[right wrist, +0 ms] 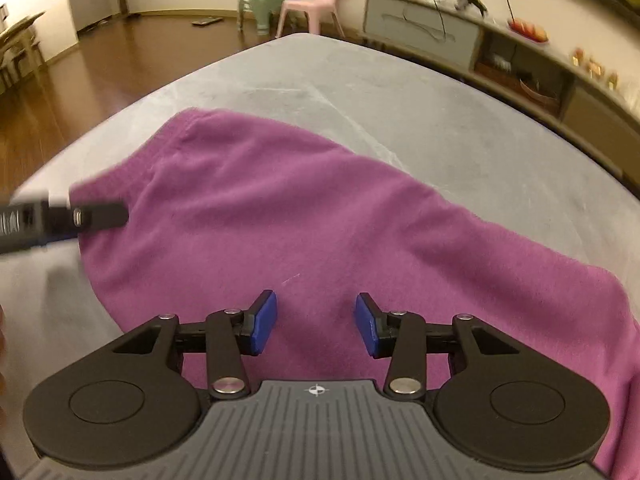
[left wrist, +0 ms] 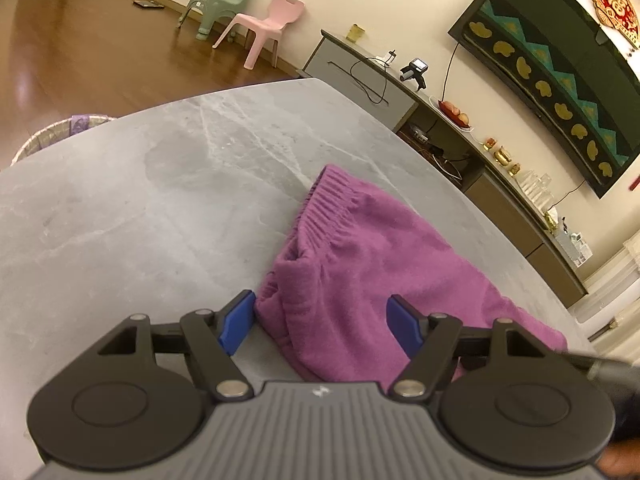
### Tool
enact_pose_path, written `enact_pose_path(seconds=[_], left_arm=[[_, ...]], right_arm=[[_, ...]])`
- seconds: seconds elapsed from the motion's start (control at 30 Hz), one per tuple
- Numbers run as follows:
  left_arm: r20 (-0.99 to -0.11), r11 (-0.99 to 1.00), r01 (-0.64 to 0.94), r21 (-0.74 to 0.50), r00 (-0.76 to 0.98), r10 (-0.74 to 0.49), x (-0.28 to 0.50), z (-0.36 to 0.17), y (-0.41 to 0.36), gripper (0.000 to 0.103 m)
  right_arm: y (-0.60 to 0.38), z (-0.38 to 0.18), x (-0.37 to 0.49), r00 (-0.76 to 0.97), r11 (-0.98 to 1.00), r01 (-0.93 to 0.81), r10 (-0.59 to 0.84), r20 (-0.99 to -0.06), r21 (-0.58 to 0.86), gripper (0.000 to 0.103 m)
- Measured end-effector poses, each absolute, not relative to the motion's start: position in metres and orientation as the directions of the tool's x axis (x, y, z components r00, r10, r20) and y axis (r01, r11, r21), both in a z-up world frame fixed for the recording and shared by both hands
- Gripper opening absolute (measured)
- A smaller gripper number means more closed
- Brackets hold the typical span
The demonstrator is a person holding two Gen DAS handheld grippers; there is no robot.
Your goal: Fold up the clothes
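1. The worktop (left wrist: 120,208) is a grey marbled slab, and the only clothing on it is one purple garment (right wrist: 280,208); no folded stack shows in either view.
2. The garment lies mostly flat across the worktop's near right part. Its ribbed waistband (left wrist: 324,204) points away in the left wrist view, and the near corner is bunched and slightly doubled over.
3. I judge the task early: the piece looks at most partly folded, with creases to smooth and further folds left. The right wrist view is motion-blurred, so whether it is already halved once is hard to tell.
4. The left tool (left wrist: 320,320) hangs with its jaws spread wide around the bunched near corner, gripping nothing.
5. The right tool (right wrist: 316,320) sits just above the middle of the cloth, jaws likewise apart and empty.
6. A fresh grasp on an edge or corner seems the next need.
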State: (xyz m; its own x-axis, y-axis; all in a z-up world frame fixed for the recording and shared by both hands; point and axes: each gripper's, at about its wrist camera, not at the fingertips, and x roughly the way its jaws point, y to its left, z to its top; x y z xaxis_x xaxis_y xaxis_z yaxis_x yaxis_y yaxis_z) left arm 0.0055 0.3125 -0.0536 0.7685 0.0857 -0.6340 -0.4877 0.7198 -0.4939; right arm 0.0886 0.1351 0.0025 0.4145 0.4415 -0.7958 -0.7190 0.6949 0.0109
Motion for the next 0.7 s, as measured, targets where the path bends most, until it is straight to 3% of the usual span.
enact_pose_path(seconds=[0.07, 0.13, 0.23, 0.4, 0.53, 0.7], left_arm=[[-0.63, 0.713, -0.483, -0.509, 0.773, 0.075, 0.006, -0.055, 0.315, 0.072], [-0.627, 0.713, -0.478, -0.513, 0.776, 0.069, 0.006, -0.056, 0.315, 0.071], [-0.627, 0.72, -0.465, -0.516, 0.777, 0.053, 0.008, -0.058, 0.313, 0.06], [-0.624, 0.725, -0.454, -0.518, 0.78, 0.043, 0.009, -0.059, 0.312, 0.051], [-0.615, 0.738, -0.438, -0.513, 0.788, 0.04, 0.009, -0.058, 0.309, 0.044], [-0.599, 0.775, -0.406, -0.484, 0.8, 0.045, 0.01, -0.054, 0.303, 0.034]], right_arm=[[0.152, 0.018, 0.09, 0.408, 0.677, -0.735, 0.46, -0.789, 0.015, 0.049], [0.177, 0.033, 0.089, 0.382, 0.646, -0.763, 0.479, -0.79, 0.023, 0.062], [0.22, 0.052, 0.087, 0.337, 0.588, -0.809, 0.494, -0.801, 0.022, 0.078], [0.262, 0.046, 0.104, 0.297, 0.619, -0.785, 0.399, -0.868, 0.016, 0.078], [0.266, 0.034, 0.128, 0.179, 0.714, -0.681, 0.377, -0.909, 0.163, 0.078], [0.297, 0.048, 0.111, 0.166, 0.66, -0.736, 0.392, -0.905, 0.151, 0.087]])
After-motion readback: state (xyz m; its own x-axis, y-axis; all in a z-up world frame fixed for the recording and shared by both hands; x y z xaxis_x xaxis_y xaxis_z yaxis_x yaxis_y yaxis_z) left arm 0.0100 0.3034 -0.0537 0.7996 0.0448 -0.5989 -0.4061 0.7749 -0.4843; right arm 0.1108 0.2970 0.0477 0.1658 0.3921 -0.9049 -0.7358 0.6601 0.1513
